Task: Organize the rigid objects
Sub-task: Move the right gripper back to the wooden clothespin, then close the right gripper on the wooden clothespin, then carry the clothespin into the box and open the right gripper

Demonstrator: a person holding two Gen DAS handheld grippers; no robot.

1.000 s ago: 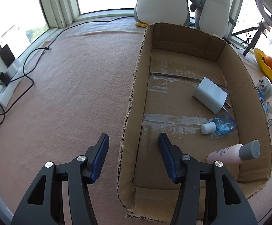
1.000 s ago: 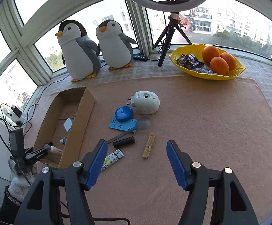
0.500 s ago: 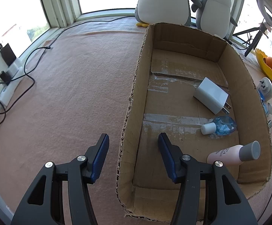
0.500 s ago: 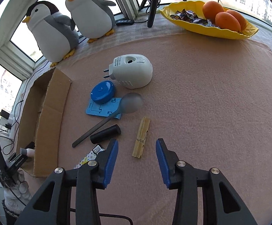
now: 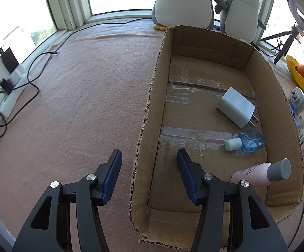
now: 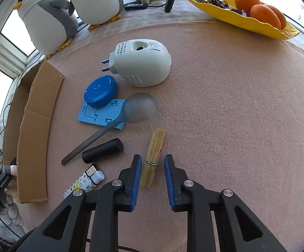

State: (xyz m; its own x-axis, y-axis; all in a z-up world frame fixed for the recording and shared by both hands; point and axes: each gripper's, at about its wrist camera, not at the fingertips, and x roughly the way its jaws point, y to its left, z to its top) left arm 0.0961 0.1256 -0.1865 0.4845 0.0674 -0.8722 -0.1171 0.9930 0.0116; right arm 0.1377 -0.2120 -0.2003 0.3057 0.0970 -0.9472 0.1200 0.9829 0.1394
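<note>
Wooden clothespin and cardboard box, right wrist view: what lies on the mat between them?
In the right wrist view, a black cylinder and a patterned lighter lie between the wooden clothespin and the cardboard box, with the grey spoon's handle crossing that stretch too.

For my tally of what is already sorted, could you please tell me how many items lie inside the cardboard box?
3: a white charger mid-box, a small blue bottle nearer, and a pink bottle by the near right corner. Nothing else shows inside.
</note>
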